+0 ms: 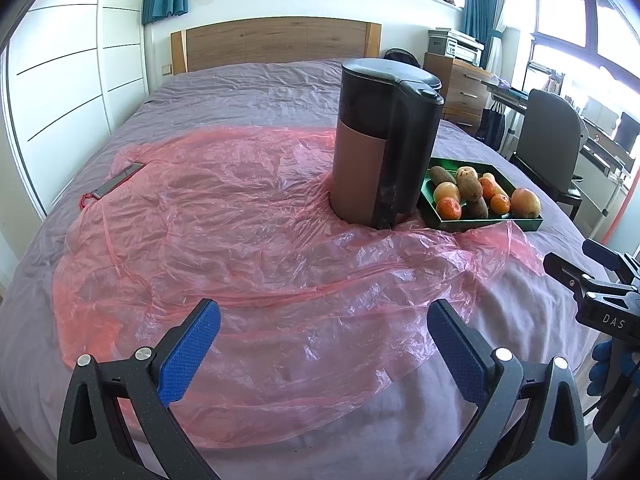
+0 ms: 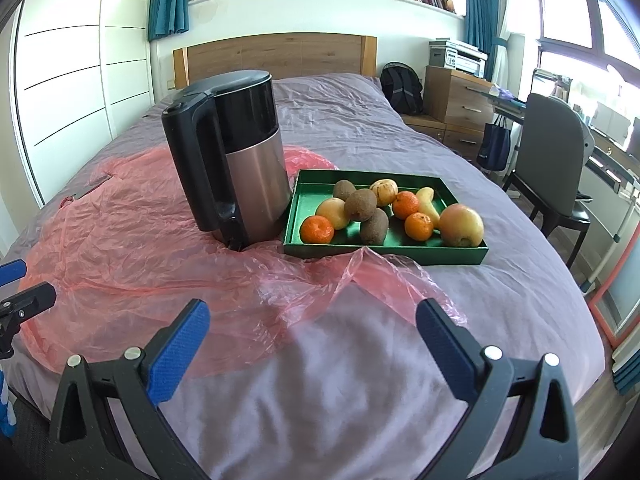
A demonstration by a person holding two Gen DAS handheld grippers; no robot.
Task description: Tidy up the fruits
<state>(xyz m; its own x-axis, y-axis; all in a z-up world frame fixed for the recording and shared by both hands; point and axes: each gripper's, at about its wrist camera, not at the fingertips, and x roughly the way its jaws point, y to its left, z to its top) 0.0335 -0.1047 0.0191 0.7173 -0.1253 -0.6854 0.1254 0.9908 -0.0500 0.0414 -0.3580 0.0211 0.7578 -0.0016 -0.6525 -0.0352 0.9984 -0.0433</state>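
Observation:
A green tray point(image 2: 316, 184) lies on the bed and holds several fruits: three brown kiwis point(image 2: 361, 204), three tangerines point(image 2: 317, 229), a large apple point(image 2: 462, 225), a yellow apple point(image 2: 334, 212) and a pear point(image 2: 427, 205). The tray also shows in the left wrist view point(image 1: 492, 225), right of the kettle. My right gripper point(image 2: 313, 320) is open and empty, low over the bedsheet in front of the tray. My left gripper point(image 1: 324, 322) is open and empty over the pink plastic sheet point(image 1: 224, 240).
A black and copper electric kettle point(image 2: 236, 168) stands upright on the plastic, touching the tray's left side. A phone point(image 1: 120, 178) lies at the bed's far left. A chair point(image 2: 552, 168), drawers and a backpack stand right of the bed.

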